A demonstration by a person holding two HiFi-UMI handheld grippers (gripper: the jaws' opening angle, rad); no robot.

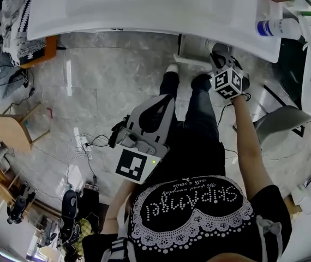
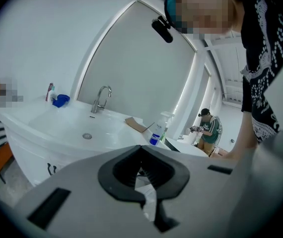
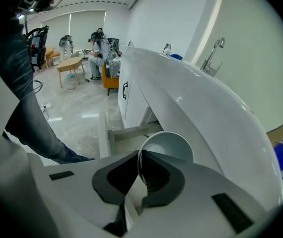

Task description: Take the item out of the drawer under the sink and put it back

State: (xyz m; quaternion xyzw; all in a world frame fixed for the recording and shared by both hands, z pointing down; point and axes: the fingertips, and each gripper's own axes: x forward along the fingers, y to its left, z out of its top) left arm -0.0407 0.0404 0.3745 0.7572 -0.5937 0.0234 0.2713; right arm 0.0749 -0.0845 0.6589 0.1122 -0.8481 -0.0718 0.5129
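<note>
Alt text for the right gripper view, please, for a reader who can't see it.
The right tongs pinch the rim of a white bowl at an open drawer beneath the white sink counter. A faucet stands at upper right.

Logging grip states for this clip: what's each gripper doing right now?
Left gripper: closed, nothing held.
Right gripper: closed on the rim of the bowl.

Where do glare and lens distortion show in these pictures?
Head view: bright streaks of glare on the floor. Left gripper view: dark corners, and the lit edge of the mirror bows. Right gripper view: the sink counter bends into an arc.
</note>
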